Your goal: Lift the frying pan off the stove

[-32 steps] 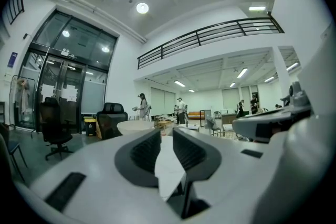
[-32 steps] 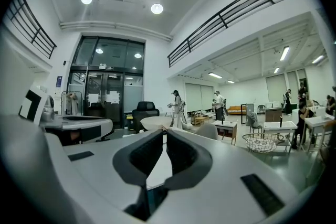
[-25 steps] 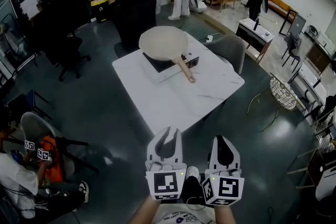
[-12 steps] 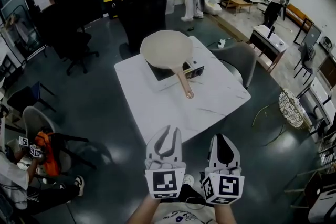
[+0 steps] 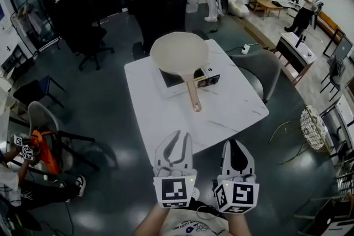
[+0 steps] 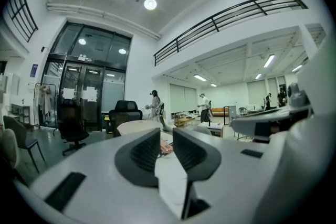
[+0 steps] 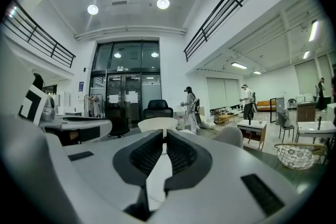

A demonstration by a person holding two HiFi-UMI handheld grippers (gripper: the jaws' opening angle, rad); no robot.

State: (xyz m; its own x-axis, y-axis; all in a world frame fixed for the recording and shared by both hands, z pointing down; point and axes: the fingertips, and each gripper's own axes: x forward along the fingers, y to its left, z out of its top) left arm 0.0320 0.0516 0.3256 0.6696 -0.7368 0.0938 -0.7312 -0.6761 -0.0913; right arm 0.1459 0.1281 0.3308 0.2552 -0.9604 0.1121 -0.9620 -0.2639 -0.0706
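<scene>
Left hand-held gripper (image 5: pixel 178 140) and right hand-held gripper (image 5: pixel 235 145), both pressed together and empty, hover over dark floor (image 5: pixel 110 135) beside the white worktop (image 5: pixel 232 102) bearing stove (image 5: pixel 206 81) and frying pan (image 5: pixel 178 52).

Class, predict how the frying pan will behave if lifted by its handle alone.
The frying pan looks rigid, so it probably won't flex. Being wide with one long handle, it would likely dip at its far rim.

White table (image 5: pixel 166 116) mid-floor; black office chair (image 5: pixel 160 8) behind it; grey chair (image 5: pixel 261 70) beside; wire basket (image 5: pixel 314 129) beyond.
</scene>
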